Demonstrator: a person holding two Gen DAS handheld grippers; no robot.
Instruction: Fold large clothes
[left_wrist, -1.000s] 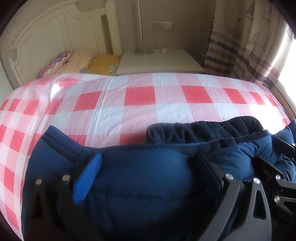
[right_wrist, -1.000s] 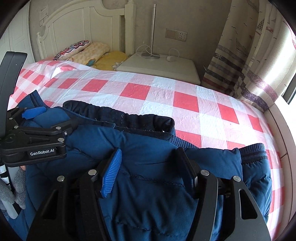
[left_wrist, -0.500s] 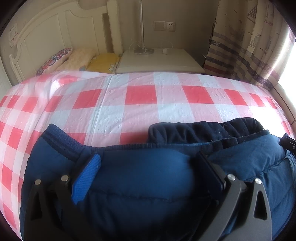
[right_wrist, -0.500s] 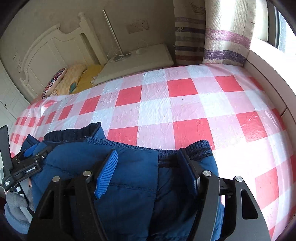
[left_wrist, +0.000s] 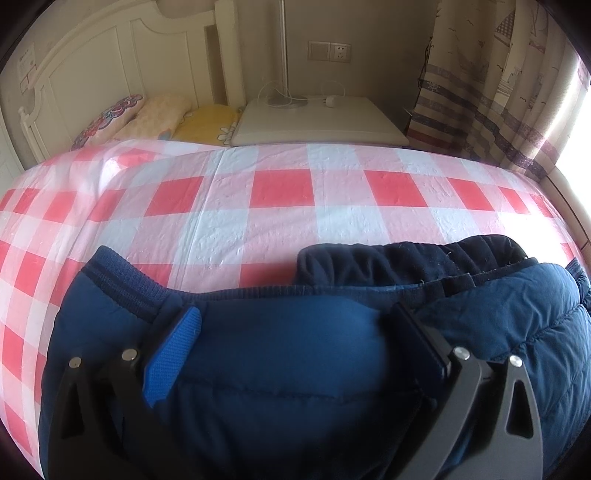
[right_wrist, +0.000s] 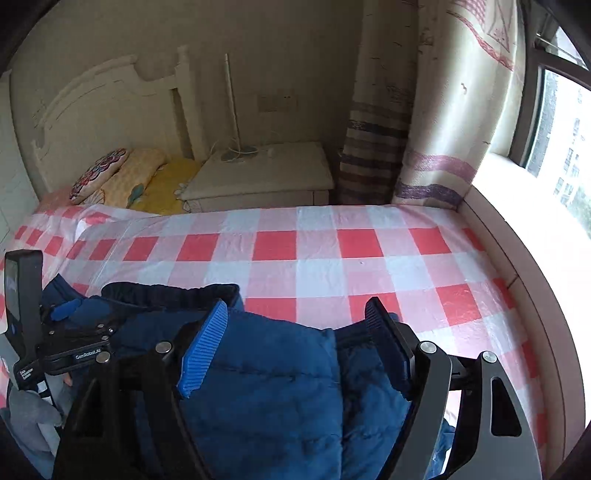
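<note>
the blue jacket (left_wrist: 295, 369) runs past the bottom edge; socket (right_wrist: 277, 103) blurred.

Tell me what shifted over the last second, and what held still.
The right gripper swung rightward and pulled away from the left gripper, and now sits over the navy puffer jacket's cuffed end, with bare checked bedsheet ahead. Its fingers stay spread; nothing was gripped or released. The left gripper, the jacket and the nightstand look unchanged.

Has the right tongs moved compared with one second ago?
Yes. The right tongs swung right: the bedside table now sits left of centre, and the window came into view.
</note>
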